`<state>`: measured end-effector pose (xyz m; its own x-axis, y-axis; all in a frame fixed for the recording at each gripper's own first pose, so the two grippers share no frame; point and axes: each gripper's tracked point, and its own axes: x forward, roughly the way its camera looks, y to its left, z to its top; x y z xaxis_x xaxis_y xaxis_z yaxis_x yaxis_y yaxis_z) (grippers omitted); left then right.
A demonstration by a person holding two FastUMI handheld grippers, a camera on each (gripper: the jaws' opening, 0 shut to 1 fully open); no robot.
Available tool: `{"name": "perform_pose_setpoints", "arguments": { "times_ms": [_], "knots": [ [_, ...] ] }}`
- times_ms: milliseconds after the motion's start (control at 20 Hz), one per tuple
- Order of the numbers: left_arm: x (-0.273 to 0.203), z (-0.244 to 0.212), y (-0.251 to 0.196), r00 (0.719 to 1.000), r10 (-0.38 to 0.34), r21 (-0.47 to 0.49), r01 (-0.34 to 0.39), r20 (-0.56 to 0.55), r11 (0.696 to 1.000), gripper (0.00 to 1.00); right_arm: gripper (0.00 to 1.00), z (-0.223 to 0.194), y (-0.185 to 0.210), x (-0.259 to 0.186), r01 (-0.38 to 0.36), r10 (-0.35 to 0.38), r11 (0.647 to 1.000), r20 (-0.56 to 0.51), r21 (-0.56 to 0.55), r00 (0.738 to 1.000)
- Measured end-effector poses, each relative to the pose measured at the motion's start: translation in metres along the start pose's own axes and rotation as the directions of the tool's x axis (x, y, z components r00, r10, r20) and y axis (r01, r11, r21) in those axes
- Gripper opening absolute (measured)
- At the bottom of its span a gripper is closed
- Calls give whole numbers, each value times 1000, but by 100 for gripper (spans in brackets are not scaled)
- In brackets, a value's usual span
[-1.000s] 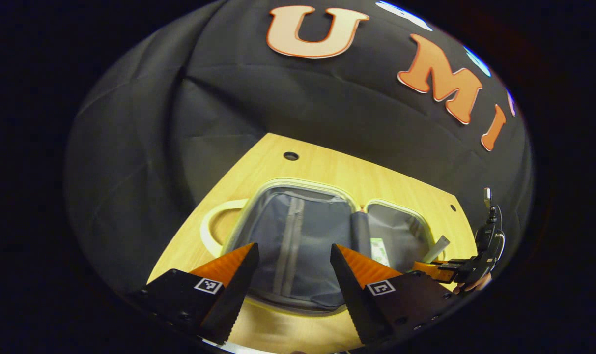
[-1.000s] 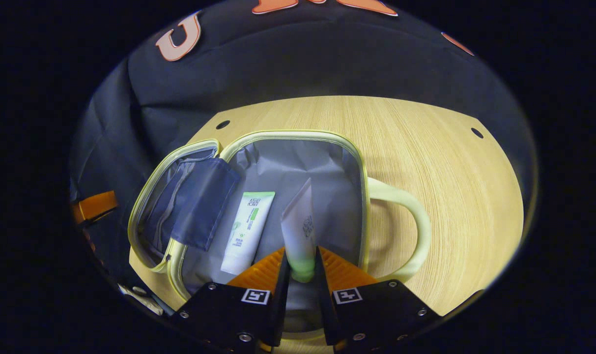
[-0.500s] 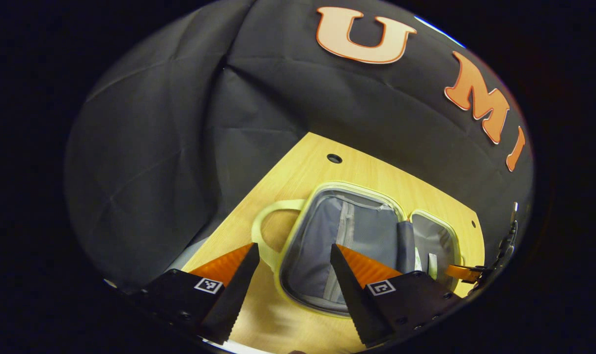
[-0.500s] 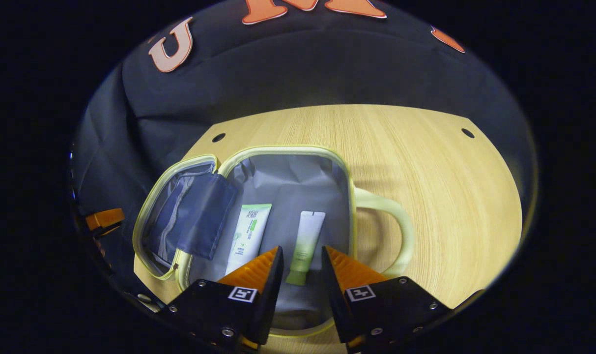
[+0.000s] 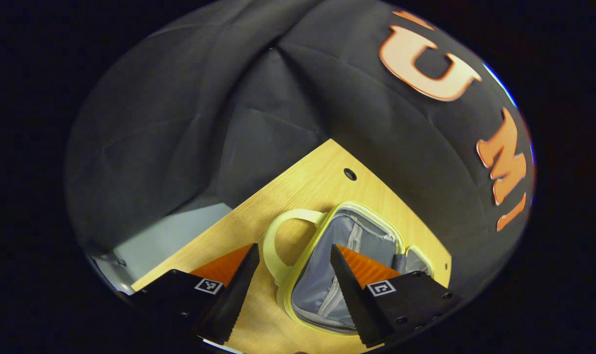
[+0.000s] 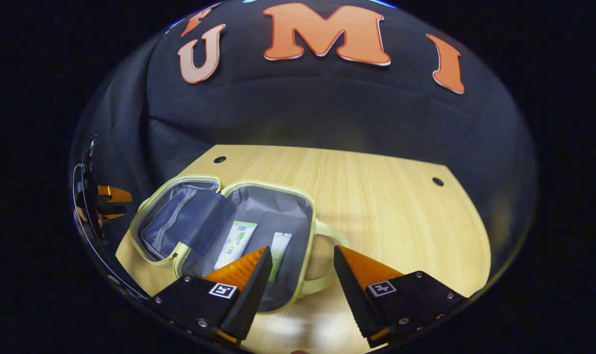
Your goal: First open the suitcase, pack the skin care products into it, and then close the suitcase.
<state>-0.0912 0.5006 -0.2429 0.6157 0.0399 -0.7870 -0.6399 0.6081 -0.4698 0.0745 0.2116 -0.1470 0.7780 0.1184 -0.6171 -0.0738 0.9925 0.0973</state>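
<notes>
The small pale yellow-green suitcase with a grey cloth lining (image 6: 258, 216) lay wide open on the light wooden counter (image 6: 391, 206), both halves flat. In the right gripper view, the right tongs (image 6: 302, 275) were spread apart and held nothing. They hung above the near edge of the case, over its looped pale handle (image 6: 327, 255). Just ahead of the left finger of these tongs lay two skin care tubes, side by side on the grey lining: a white tube with a green label (image 6: 236, 237) and a slimmer pale green tube (image 6: 279, 246). Both lay flat in the half nearer the tongs. The other half, farther to the left, had a dark blue zip pocket (image 6: 184, 221) with a flap folded over the middle.

In the left gripper view, the left tongs (image 5: 294, 275) were also spread apart with nothing between them. The open suitcase (image 5: 344, 265) sat just ahead of them, with its pale handle (image 5: 283, 241) showing in the gap between the fingers. Far off at the left edge of the right gripper view, the left tongs (image 6: 106, 201) showed again, with a bit of a hand behind them
</notes>
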Motion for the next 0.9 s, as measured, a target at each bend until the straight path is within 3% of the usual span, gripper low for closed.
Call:
{"name": "perform_pose_setpoints", "arguments": {
  "times_ms": [200, 400, 550, 650, 700, 750, 800, 850, 900],
  "knots": [
    [27, -9, 20, 998, -26, -145, 18, -53, 989, 91, 83, 15, -7, -22, 41, -36, 996, 62, -81, 997],
    [50, -19, 28, 987, -100, -231, 70, -123, 971, 91, 84, 23, -16, -39, 56, -49, 996, 95, -74, 994],
    [66, -24, 18, 973, -186, -290, 140, -137, 947, 74, 86, 29, -32, -51, 96, -82, 990, 132, -101, 988],
    [73, -29, 26, 974, -168, -332, 110, -152, 937, 38, 86, 33, -40, -60, 115, -98, 988, 156, -105, 983],
    [69, -26, 19, 969, -202, -340, 145, -139, 929, 19, 86, 32, -43, -63, 123, -106, 987, 158, -99, 982],
    [62, -19, 11, 965, -239, -323, 195, -104, 926, 20, 86, 30, -47, -67, 128, -113, 987, 154, -94, 982],
    [46, -1, 18, 972, -228, -290, 203, -55, 935, 20, 86, 28, -51, -70, 137, -122, 987, 153, -90, 981],
    [56, 8, 1, 969, -247, -260, 234, -19, 937, 9, 86, 26, -56, -71, 148, -134, 985, 154, -86, 979],
    [42, 13, -10, 962, -273, -237, 268, 10, 934, 9, 86, 25, -61, -73, 155, -141, 985, 155, -80, 978]
  ]
}}
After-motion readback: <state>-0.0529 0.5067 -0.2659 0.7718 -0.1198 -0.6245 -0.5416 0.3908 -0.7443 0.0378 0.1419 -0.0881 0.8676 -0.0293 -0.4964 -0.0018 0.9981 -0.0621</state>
